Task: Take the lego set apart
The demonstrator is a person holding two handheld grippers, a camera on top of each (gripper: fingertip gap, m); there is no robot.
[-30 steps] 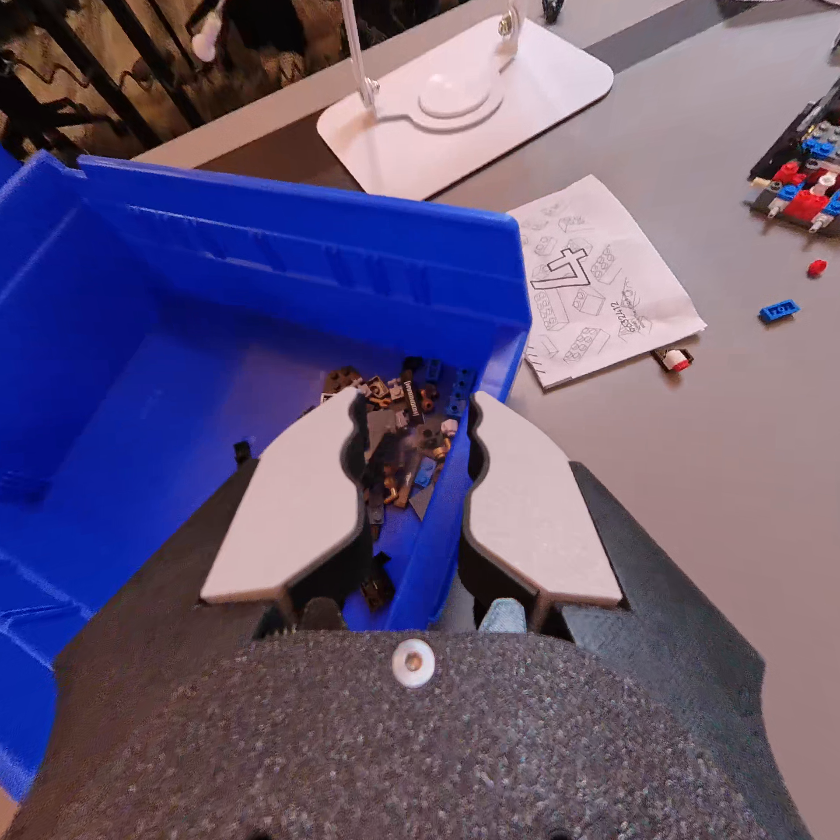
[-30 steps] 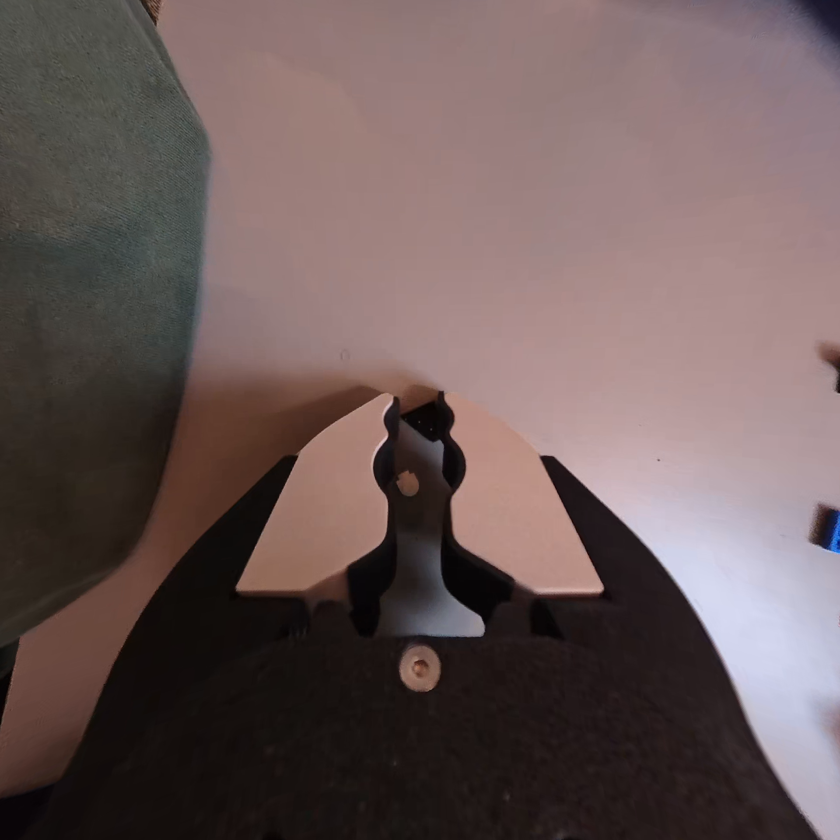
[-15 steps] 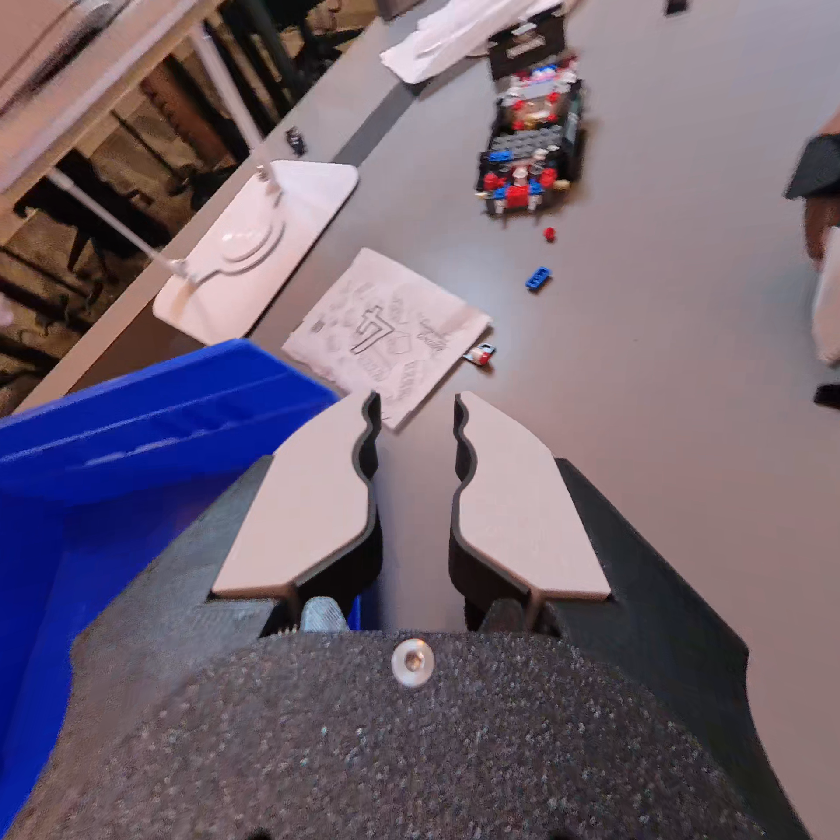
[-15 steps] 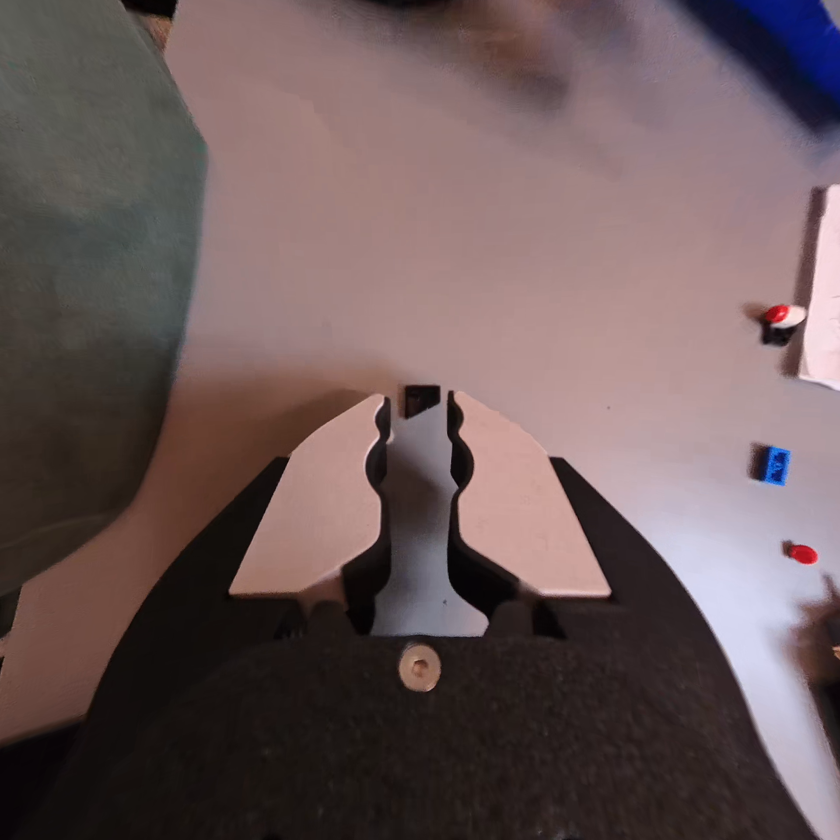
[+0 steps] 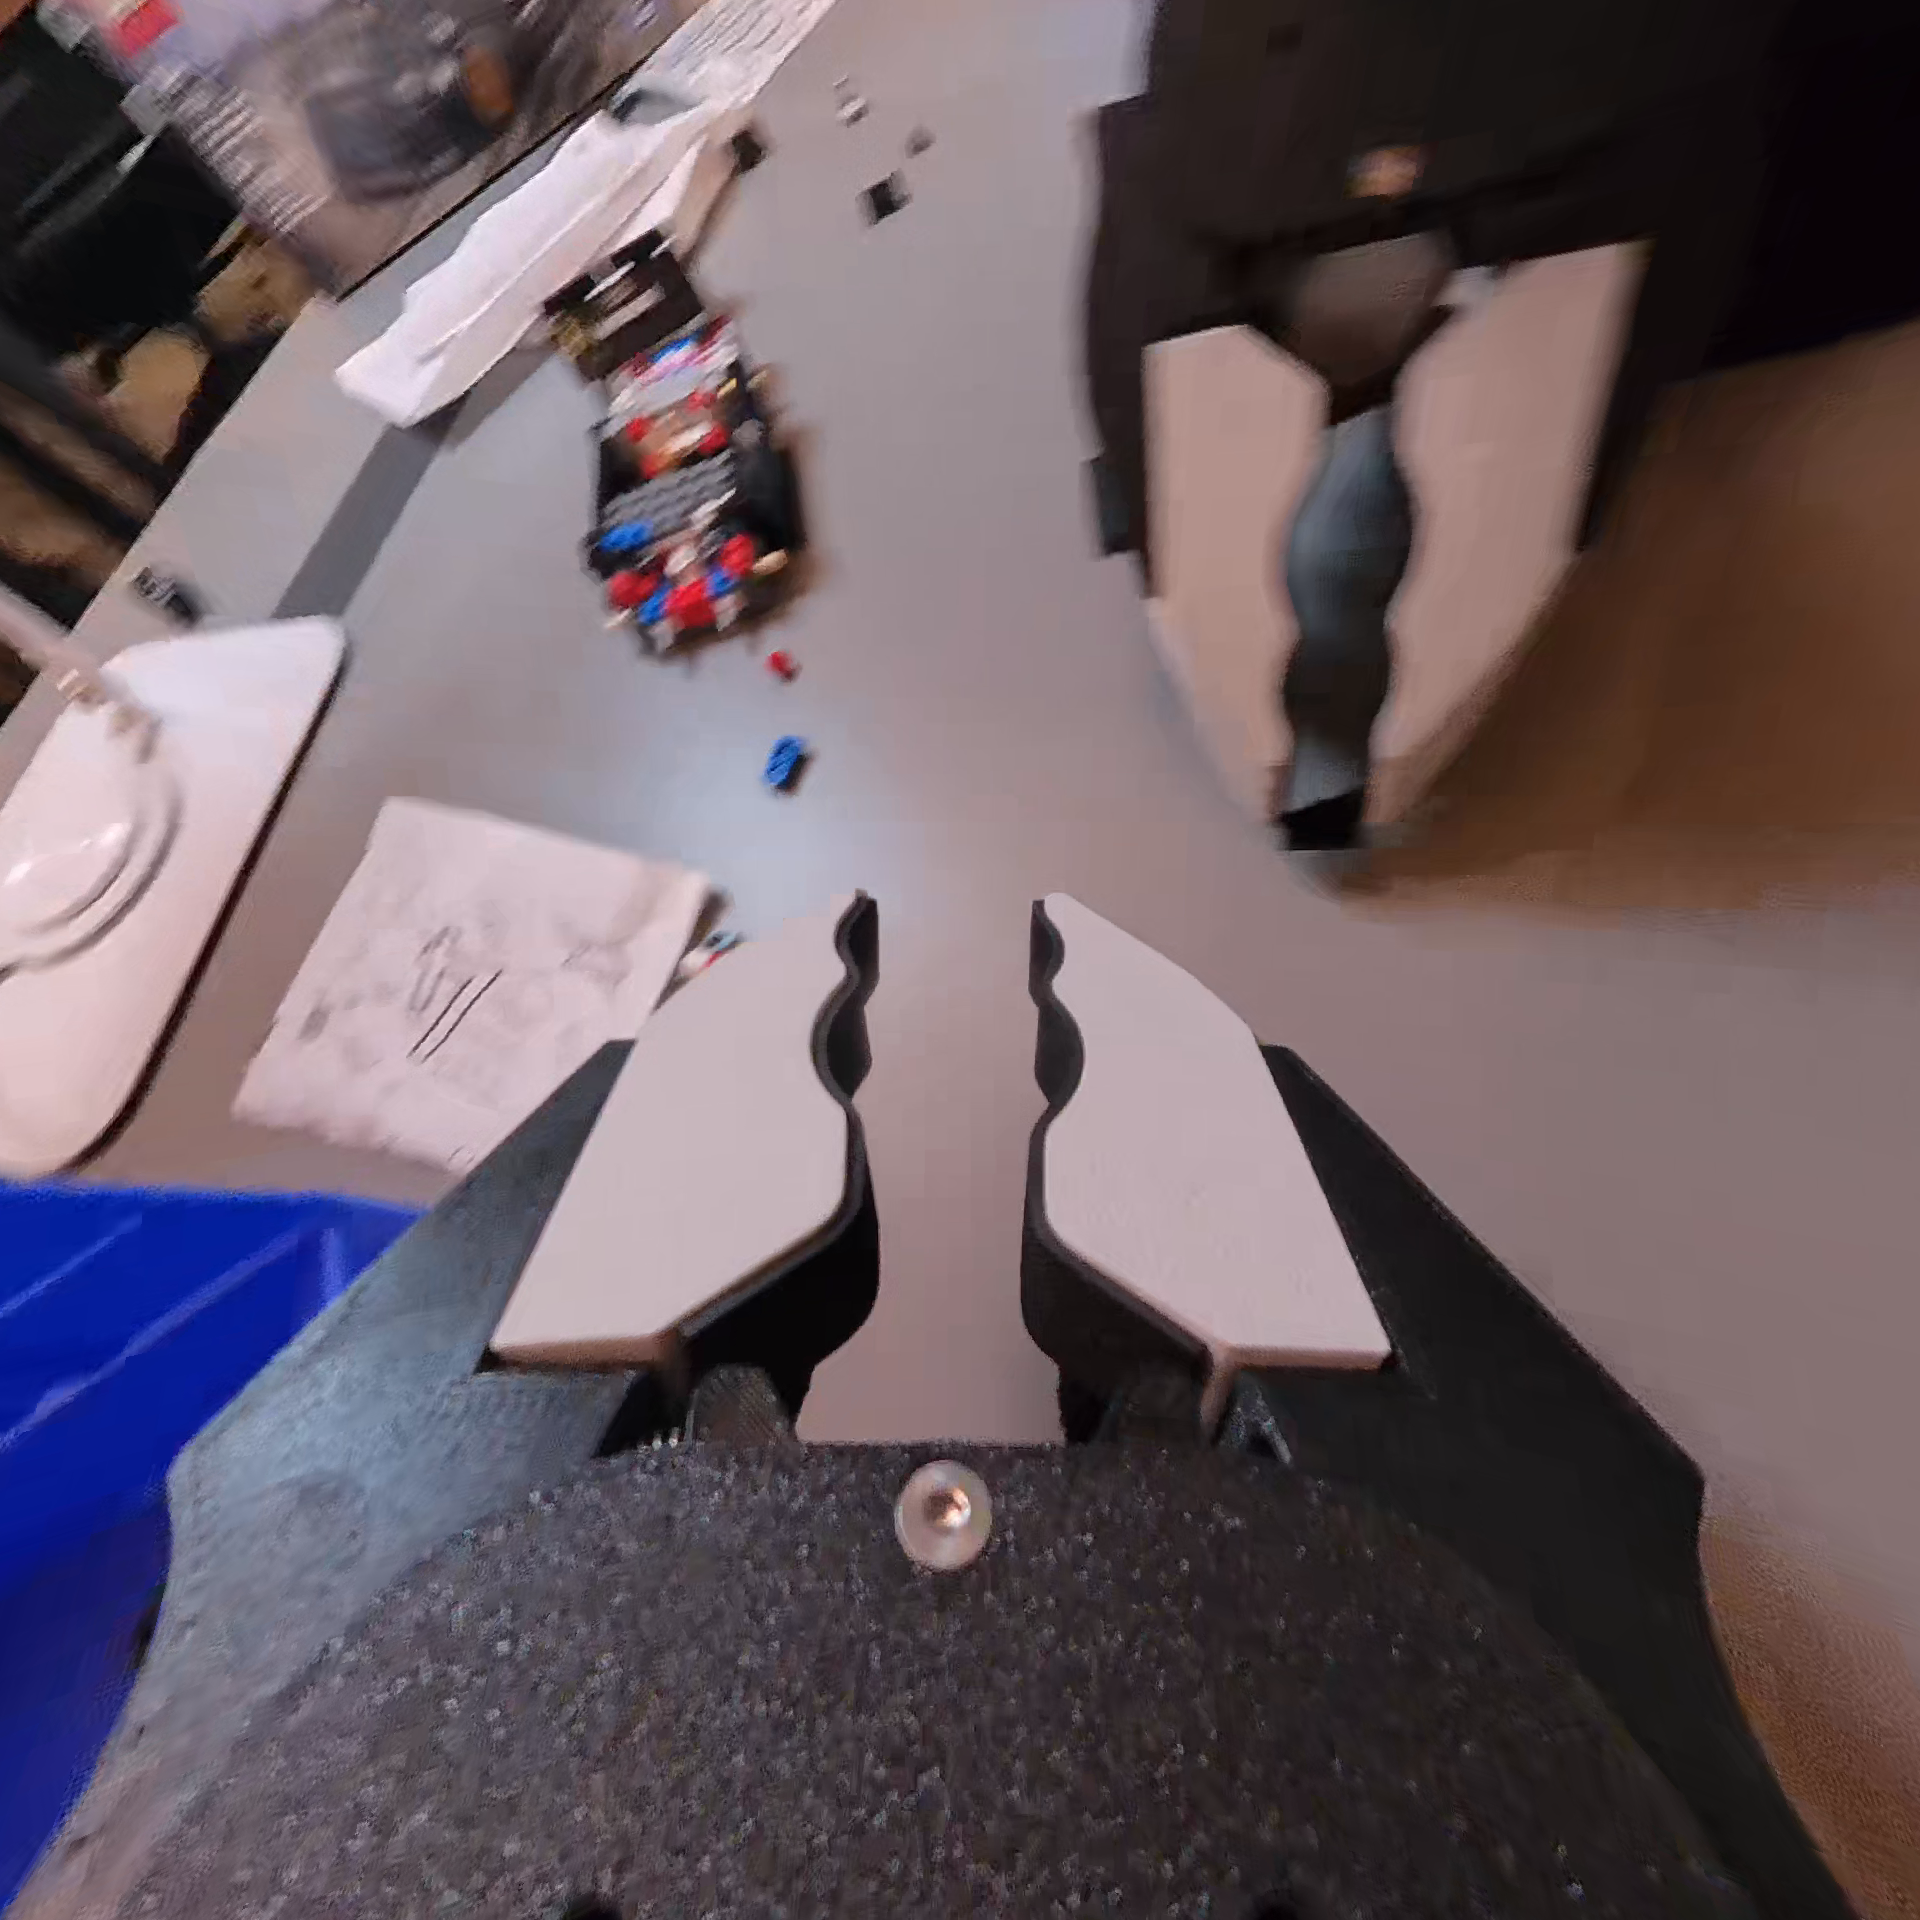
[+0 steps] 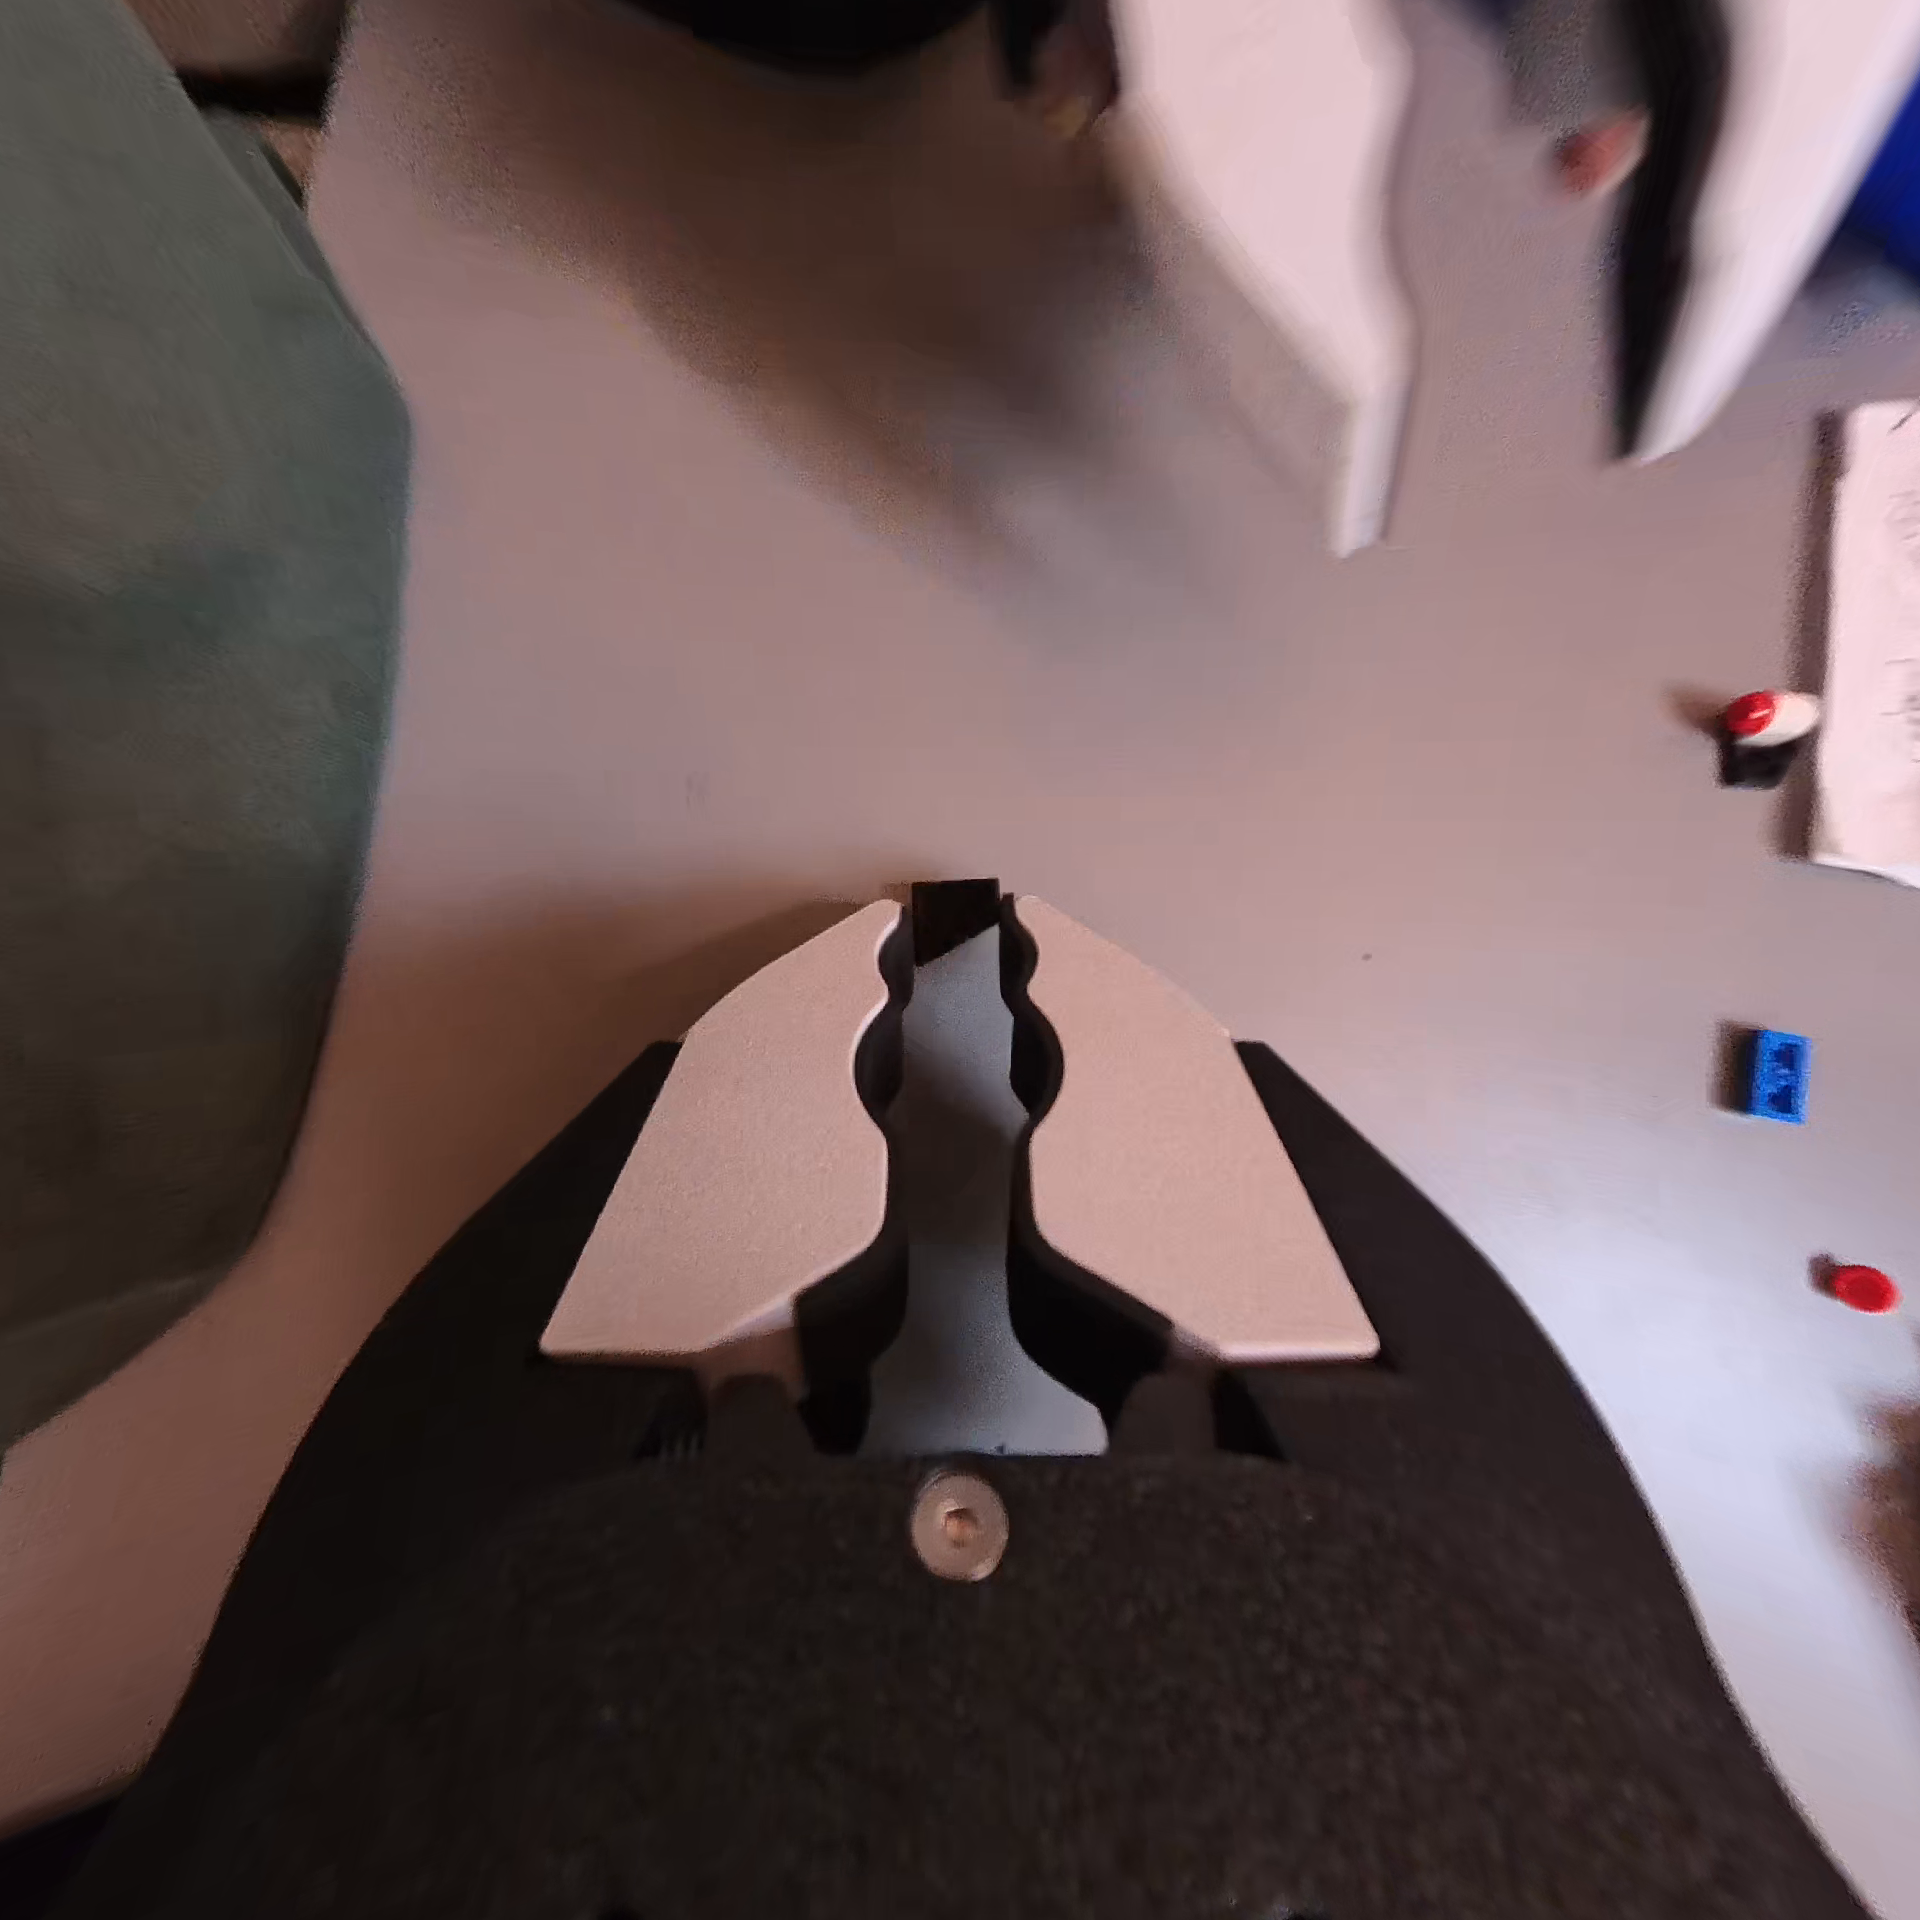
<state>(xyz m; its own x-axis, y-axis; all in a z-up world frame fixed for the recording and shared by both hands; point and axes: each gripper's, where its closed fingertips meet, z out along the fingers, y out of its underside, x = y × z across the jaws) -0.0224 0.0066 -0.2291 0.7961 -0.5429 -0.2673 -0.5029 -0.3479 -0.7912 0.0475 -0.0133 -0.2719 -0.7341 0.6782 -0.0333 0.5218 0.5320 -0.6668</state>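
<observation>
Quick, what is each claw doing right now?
Left claw: open, holding nothing.
Right claw: closed on a small black piece.

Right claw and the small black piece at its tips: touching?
Touching. In the right wrist view the small black piece sits wedged between the tips of the right claw, both fingers pressed against its sides with no gap.

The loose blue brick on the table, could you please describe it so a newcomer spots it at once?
Start at the part-built lego model on the grey table. Toward the printed paper sheet lie a tiny red piece, then the blue brick: the only loose blue piece.
</observation>
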